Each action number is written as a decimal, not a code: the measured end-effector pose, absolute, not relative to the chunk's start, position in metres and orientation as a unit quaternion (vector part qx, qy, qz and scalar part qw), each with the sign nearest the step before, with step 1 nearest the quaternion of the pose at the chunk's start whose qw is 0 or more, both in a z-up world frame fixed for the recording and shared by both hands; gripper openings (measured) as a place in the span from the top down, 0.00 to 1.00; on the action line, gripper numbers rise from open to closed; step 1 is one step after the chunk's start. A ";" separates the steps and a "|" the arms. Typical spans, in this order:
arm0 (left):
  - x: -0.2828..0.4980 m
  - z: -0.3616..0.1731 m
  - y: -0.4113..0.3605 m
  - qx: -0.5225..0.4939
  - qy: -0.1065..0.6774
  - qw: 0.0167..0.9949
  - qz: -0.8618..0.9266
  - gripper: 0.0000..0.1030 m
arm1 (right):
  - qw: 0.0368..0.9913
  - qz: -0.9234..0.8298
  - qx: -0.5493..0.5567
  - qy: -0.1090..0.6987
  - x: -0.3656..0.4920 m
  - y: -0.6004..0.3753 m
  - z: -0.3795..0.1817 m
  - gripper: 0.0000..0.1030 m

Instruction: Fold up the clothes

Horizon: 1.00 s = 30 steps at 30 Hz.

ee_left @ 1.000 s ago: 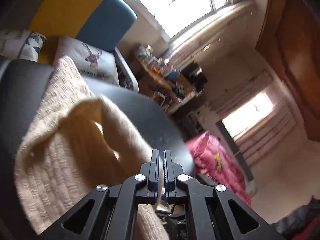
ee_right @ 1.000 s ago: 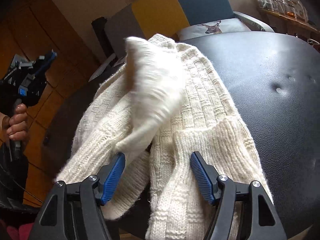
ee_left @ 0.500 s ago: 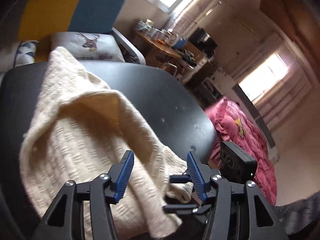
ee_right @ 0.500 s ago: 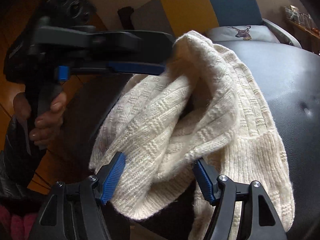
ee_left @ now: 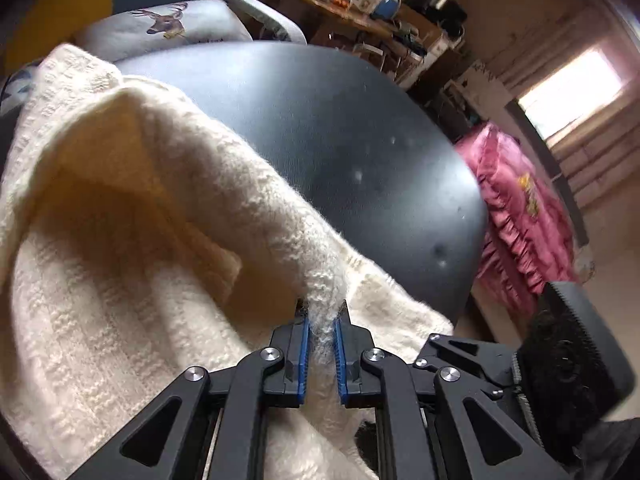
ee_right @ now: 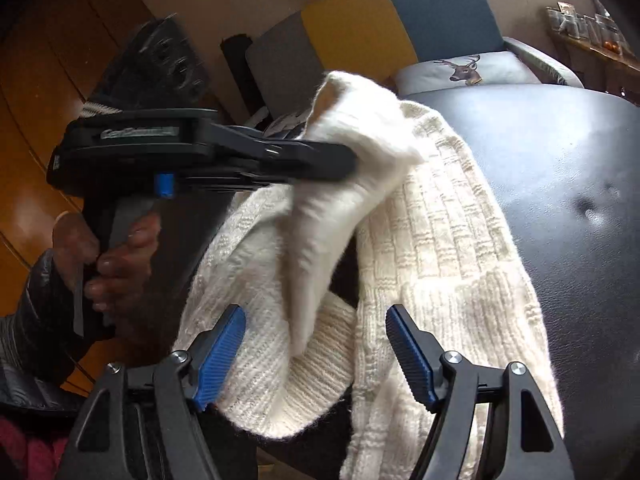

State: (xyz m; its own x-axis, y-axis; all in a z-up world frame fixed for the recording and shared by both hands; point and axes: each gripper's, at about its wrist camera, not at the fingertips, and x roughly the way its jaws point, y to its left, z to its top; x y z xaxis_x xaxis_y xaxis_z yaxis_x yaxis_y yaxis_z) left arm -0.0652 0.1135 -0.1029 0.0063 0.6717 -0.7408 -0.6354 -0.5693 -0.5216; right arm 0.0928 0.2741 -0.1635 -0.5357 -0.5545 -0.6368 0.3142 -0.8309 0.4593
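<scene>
Left gripper [ee_left: 321, 334]: jaws just closed, blue pads now clamped on a pinched fold of the cream knit sweater [ee_left: 120, 280], bottom centre of the left wrist view. Right gripper [ee_right: 316, 354]: jaws apart and just opened a little further; ribbed hem lies between the pads, no pad pressing on it. Sweater sits bunched on the black round table [ee_right: 560, 184], left half of both views. Left hand [ee_right: 116, 256] grips its handle mid-left in the right view. Deer cushion [ee_right: 464, 70] and the yellow-blue chair [ee_right: 400, 20] behind.
</scene>
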 end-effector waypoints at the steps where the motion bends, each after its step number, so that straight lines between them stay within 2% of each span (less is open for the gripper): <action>1: -0.068 -0.095 0.100 -0.524 -0.054 0.471 0.707 0.90 | 0.248 -0.867 0.406 -0.151 0.091 0.278 -0.160 0.28; 5: -0.072 -0.064 0.029 -0.457 -0.185 0.495 0.715 0.90 | 0.202 -0.876 0.412 -0.149 0.072 0.286 -0.159 0.27; 10: -0.071 -0.054 -0.076 -0.390 -0.297 0.455 0.743 0.90 | 0.162 -0.863 0.453 -0.153 0.056 0.292 -0.178 0.27; 14: -0.068 -0.081 -0.133 -0.408 -0.309 0.386 0.767 0.90 | 0.154 -0.868 0.455 -0.122 0.054 0.290 -0.184 0.27; 19: -0.063 -0.133 -0.165 -0.479 -0.308 0.291 0.768 0.87 | 0.148 -0.874 0.456 -0.078 0.051 0.283 -0.186 0.27; 21: -0.061 -0.154 -0.177 -0.509 -0.322 0.249 0.759 0.66 | 0.150 -0.874 0.457 -0.074 0.049 0.283 -0.187 0.25; 24: -0.050 -0.154 -0.198 -0.494 -0.331 0.216 0.774 0.49 | 0.152 -0.872 0.459 -0.081 0.048 0.283 -0.187 0.20; 25: -0.047 -0.150 -0.204 -0.484 -0.334 0.216 0.779 0.46 | 0.149 -0.870 0.463 -0.083 0.046 0.283 -0.186 0.20; 27: -0.041 -0.143 -0.208 -0.469 -0.329 0.221 0.789 0.28 | 0.148 -0.869 0.464 -0.089 0.039 0.283 -0.179 0.20; 30: -0.035 -0.134 -0.188 -0.468 -0.272 0.230 0.809 0.23 | 0.147 -0.878 0.448 -0.089 0.020 0.284 -0.160 0.20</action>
